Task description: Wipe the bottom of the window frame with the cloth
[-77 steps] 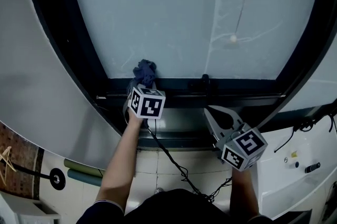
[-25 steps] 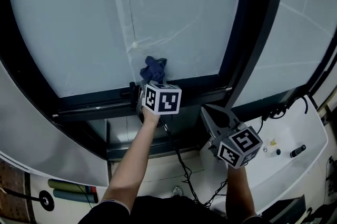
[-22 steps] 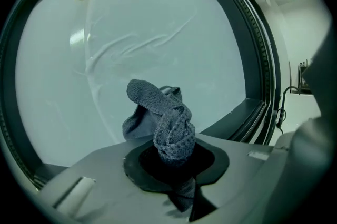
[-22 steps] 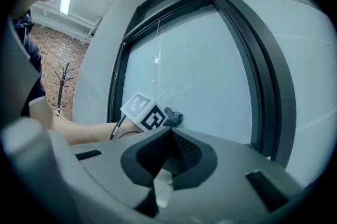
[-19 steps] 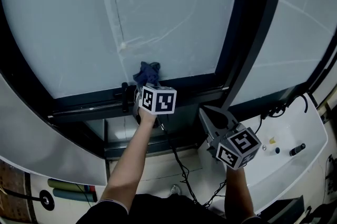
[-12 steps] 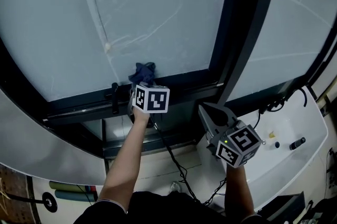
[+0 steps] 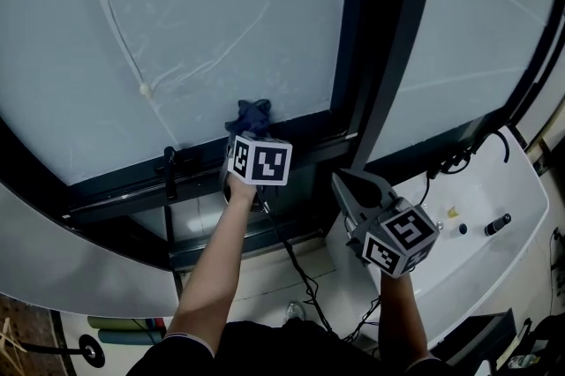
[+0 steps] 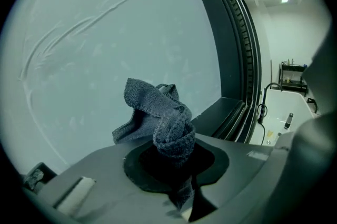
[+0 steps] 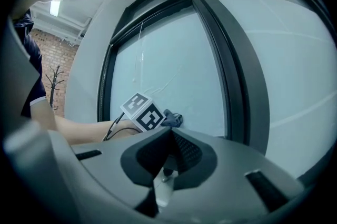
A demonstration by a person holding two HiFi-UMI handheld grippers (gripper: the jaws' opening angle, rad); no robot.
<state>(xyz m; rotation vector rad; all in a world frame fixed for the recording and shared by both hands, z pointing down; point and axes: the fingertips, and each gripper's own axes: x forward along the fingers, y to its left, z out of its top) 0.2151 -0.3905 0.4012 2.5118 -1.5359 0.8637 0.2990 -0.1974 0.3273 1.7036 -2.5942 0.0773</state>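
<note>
**Window, bottom rail: holdings from left to right**

1. Latch [image 7: 168, 164], left of centre. It is small, black and stands up off the bottom rail [image 7: 305, 139]. I count it as a snag if I sweep that way.
2. Left gripper [image 7: 248, 136], centre. The jaws pinch the blue cloth [image 7: 252, 115], and a loose wad bunches out past the tips. The cloth sits where the glass [image 7: 194, 21] meets the rail; I cannot tell if it presses. I judge it is held nose-first so the wad reaches into that corner.
3. Cable [image 7: 287, 255], lower centre. It trails down from the left gripper and hangs away from the rail.
4. Post [image 7: 388, 39], right of centre. It is dark and upright and closes off the rail, so only a short free run lies between it and the cloth. The longer run lies leftward, as far as the latch.
5. Right gripper [image 7: 347, 182], lower right. The jaws are pressed together with nothing between them. It is held below the frame and apart from it, parked out of the way by my reckoning.
6. White ledge [image 7: 481, 189], far right, well apart from the work.
</note>
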